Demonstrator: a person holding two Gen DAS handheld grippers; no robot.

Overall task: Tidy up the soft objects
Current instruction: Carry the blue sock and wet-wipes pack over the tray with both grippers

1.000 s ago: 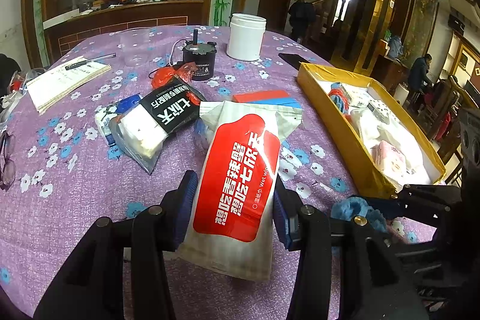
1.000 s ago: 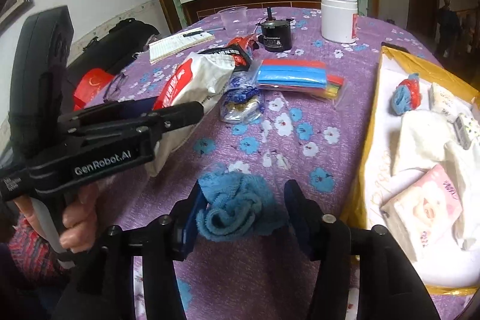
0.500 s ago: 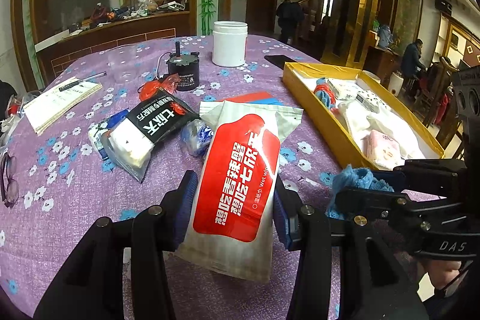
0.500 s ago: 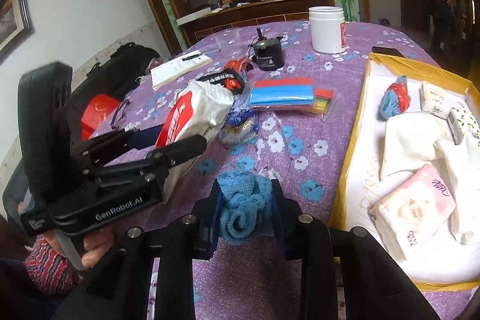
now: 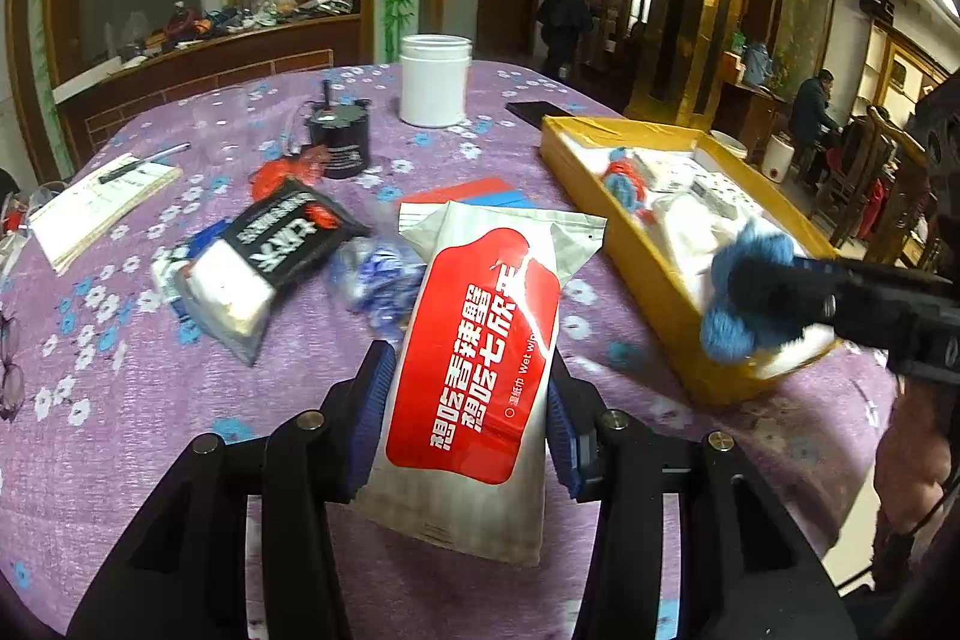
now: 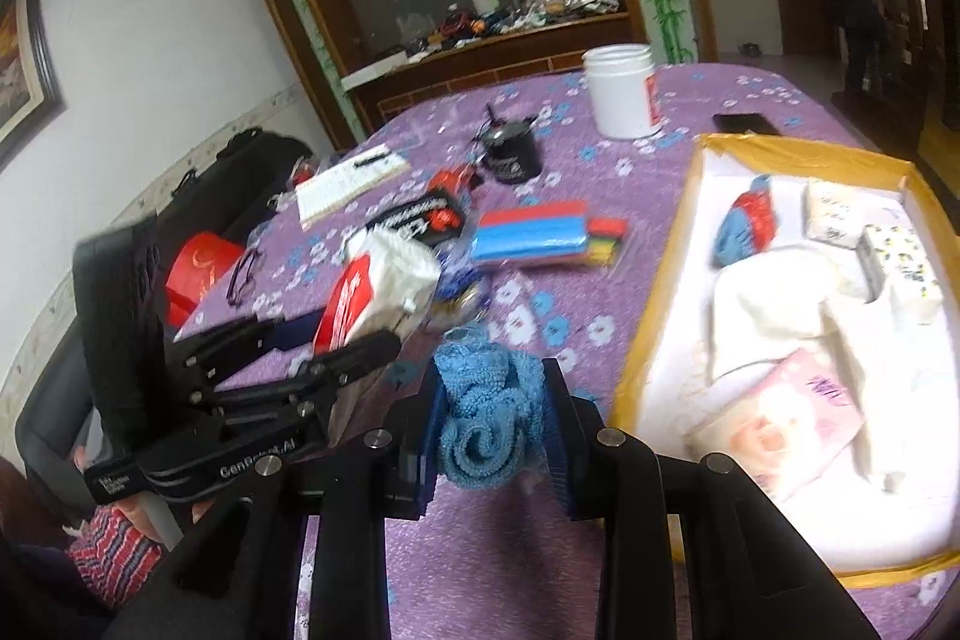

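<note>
Bunching into soft loops, the blue knit cloth [image 6: 489, 415] sits squeezed between the right gripper's [image 6: 493, 427] narrowed jaws, above the purple tablecloth [image 6: 600, 196] beside the yellow tray [image 6: 654, 292]. The left gripper [image 5: 465, 421], part-open, clamps a white-and-red wipes pack [image 5: 480, 358].

Left gripper [image 5: 459, 400] angled downward, both pads pressed against the sides of a wet wipes pack [image 5: 480, 346]. Right gripper [image 6: 493, 421] angled downward beside it, jaws narrow, squeezing a blue knitted cloth [image 6: 486, 412] between the pads.
</note>
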